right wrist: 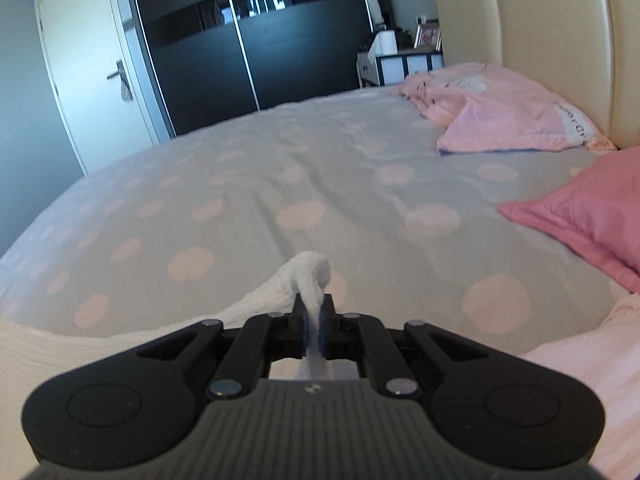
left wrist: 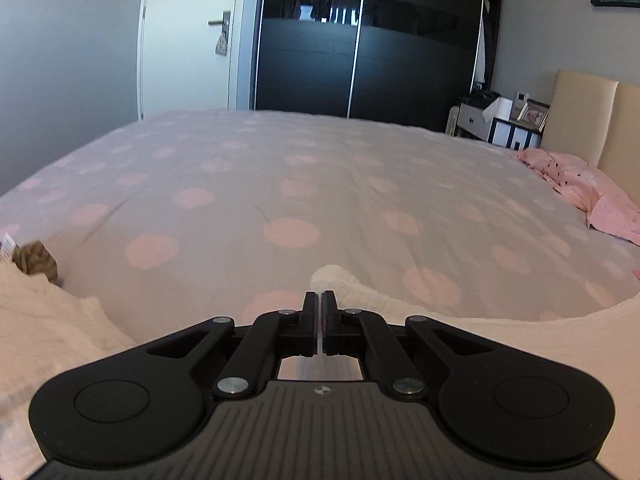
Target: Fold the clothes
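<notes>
A white knitted garment (left wrist: pixel 500 336) lies across the near part of the bed, with more of it at the lower left (left wrist: pixel 44 320). My left gripper (left wrist: pixel 319 300) is shut, its jaws pressed together beside a raised fold of the garment (left wrist: pixel 340 280); whether cloth is pinched between them I cannot tell. My right gripper (right wrist: pixel 314 308) is shut on a bunched edge of the white garment (right wrist: pixel 312 270), which sticks up between the fingers and trails off to the left (right wrist: pixel 120 336).
The bed has a grey cover with pink dots (left wrist: pixel 300 184). Pink pillows (right wrist: pixel 520 120) lie by the cream headboard (right wrist: pixel 560 40). A brown patterned item (left wrist: pixel 34 260) lies at the left. A black wardrobe (left wrist: pixel 360 40), a door and a nightstand stand behind.
</notes>
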`<state>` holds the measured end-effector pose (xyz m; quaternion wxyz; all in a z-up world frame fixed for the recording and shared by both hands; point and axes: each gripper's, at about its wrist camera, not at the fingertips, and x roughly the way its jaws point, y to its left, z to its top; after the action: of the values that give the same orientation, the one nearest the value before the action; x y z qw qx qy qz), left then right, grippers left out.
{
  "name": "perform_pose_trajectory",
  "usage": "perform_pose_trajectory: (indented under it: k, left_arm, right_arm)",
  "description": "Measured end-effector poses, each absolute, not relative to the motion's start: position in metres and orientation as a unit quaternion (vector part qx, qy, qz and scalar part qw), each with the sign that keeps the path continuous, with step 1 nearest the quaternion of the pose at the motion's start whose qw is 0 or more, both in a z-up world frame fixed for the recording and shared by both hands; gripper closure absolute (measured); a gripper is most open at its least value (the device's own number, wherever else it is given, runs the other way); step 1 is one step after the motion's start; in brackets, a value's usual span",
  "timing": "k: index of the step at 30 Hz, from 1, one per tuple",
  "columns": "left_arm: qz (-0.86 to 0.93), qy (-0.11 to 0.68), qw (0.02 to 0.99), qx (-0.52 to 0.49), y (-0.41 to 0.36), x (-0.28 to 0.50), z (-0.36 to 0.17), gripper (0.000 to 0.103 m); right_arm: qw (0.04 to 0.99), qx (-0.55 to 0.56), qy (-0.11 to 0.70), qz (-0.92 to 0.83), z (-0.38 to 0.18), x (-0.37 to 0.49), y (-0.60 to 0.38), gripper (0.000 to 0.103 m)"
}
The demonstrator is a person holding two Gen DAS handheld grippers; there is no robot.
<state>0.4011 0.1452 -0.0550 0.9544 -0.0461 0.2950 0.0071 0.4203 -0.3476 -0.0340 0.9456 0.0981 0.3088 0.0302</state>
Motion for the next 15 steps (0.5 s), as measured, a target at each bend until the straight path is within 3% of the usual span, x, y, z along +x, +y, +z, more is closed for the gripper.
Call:
perform_pose_trajectory:
  k: [2,4,5,7,12,15]
  left_arm:
    - [0.02,0.309,0.95,-0.045,0.144,0.406,-0.067,0.102]
    - [0.013,0.32,0.947,-0.038,0.144,0.406,-0.072,0.095]
    - [0.012,0.323,0.946,-0.03,0.143,0.405,-0.073,0.085]
    - [0.011,0.321,0.947,-0.016,0.143,0.402,-0.072,0.078]
    - [0.012,0.33,0.944,-0.005,0.148,0.39,-0.05,0.077]
    - [0.017,0.316,0.948,0.008,0.149,0.375,-0.022,0.07]
  right_arm:
    - [0.942,0.097,0.321,0.028,-0.044,0.424,-0.347,0.086]
    - [0.943,0.097,0.317,0.026,-0.049,0.422,-0.347,0.059]
    - [0.944,0.093,0.314,0.027,-0.05,0.421,-0.347,0.057]
    - [0.945,0.068,0.319,0.029,-0.048,0.419,-0.346,0.054]
    - [0.94,0.066,0.334,0.033,-0.038,0.406,-0.353,0.049]
    - [0.938,0.075,0.335,0.04,-0.024,0.394,-0.358,0.047]
